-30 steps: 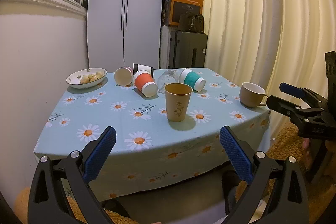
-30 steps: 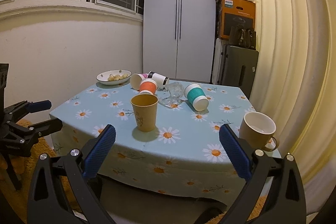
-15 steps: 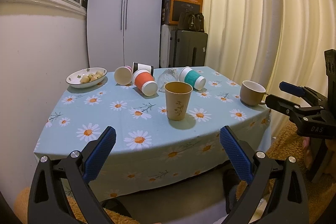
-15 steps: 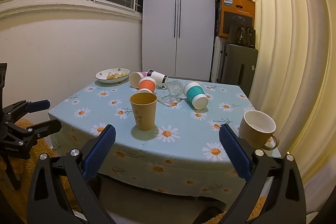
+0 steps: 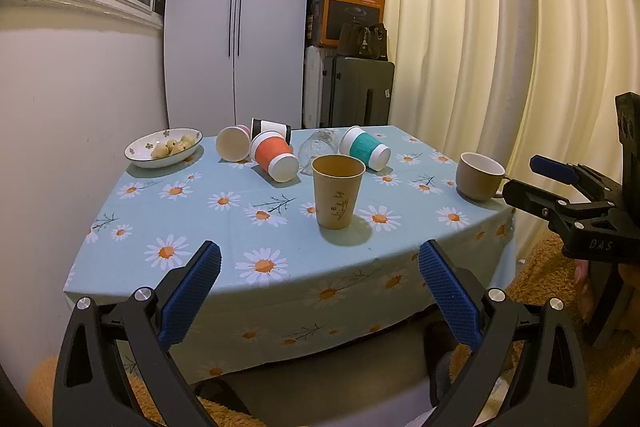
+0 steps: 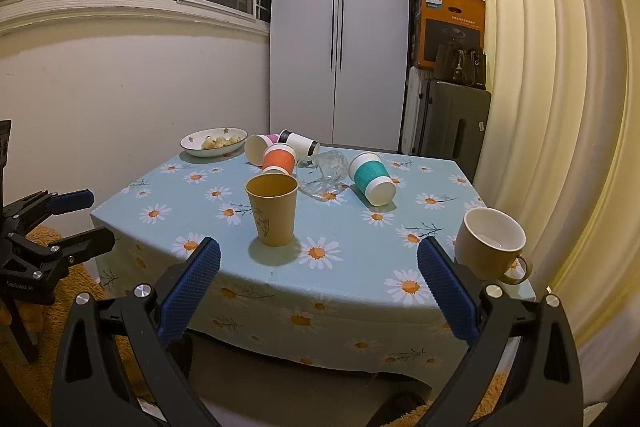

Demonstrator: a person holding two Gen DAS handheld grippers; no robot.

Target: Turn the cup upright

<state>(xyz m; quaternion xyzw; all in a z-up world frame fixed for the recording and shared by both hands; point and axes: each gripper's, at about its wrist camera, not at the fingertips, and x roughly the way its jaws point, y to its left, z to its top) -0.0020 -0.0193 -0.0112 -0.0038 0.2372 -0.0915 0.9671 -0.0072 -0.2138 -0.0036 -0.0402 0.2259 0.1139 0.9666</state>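
Note:
A tan paper cup (image 5: pixel 338 191) (image 6: pixel 273 209) stands upright near the table's front. Behind it, several cups lie on their sides: an orange one (image 5: pixel 275 159) (image 6: pixel 280 159), a teal one (image 5: pixel 365 148) (image 6: pixel 372 178), a pink one (image 5: pixel 233 143) (image 6: pixel 258 147), a black-and-white one (image 5: pixel 271 127) (image 6: pixel 300 143) and a clear glass (image 5: pixel 318 149) (image 6: pixel 330 169). A beige mug (image 5: pixel 479 175) (image 6: pixel 491 241) stands upright at the right edge. My left gripper (image 5: pixel 319 293) and right gripper (image 6: pixel 318 289) are both open and empty, held short of the table's front edge.
A white bowl of food (image 5: pixel 163 147) (image 6: pixel 213 141) sits at the table's back left. The table has a blue daisy cloth (image 5: pixel 200 219) (image 6: pixel 360 227). Wall on the left, curtain on the right, wardrobe and suitcases behind.
Both views have shifted slightly: the table and cups sit a little higher and farther in the frames. Both grippers stay open and empty. No cup has moved.

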